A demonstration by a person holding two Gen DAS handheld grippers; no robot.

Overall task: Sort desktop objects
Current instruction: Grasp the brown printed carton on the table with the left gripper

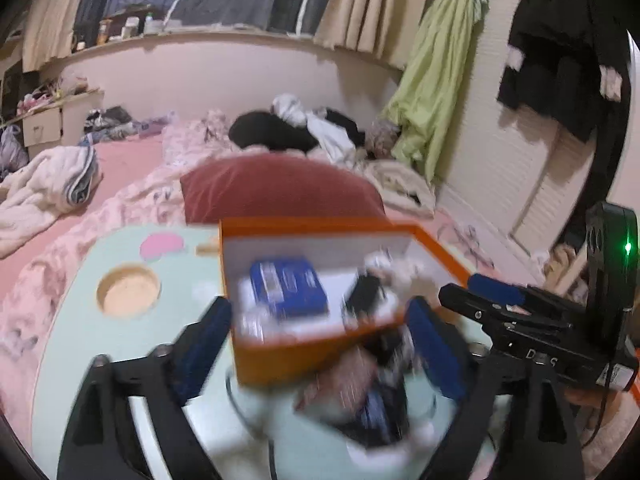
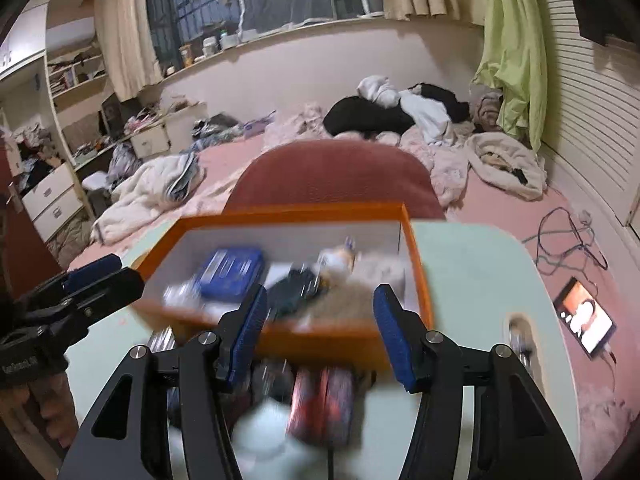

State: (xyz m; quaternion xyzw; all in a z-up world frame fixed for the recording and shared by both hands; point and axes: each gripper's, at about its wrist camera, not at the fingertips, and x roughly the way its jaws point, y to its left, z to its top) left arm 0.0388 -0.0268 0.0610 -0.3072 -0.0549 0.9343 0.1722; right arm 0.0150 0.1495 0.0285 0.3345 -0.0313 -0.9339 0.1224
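Now orange box (image 2: 280, 220), blue case (image 2: 232, 270) inside, both jaws parted

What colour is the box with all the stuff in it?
The box is orange outside and white inside. It shows best in the right wrist view.

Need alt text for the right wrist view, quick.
Open right gripper hangs above an orange box holding a blue packet and blurred dark items, on a pale green table. Nothing sits between its jaws. The left gripper shows at left; a cluttered bed lies behind.

red pillow (image 2: 336, 176), green garment (image 2: 516, 60), phone (image 2: 584, 320)
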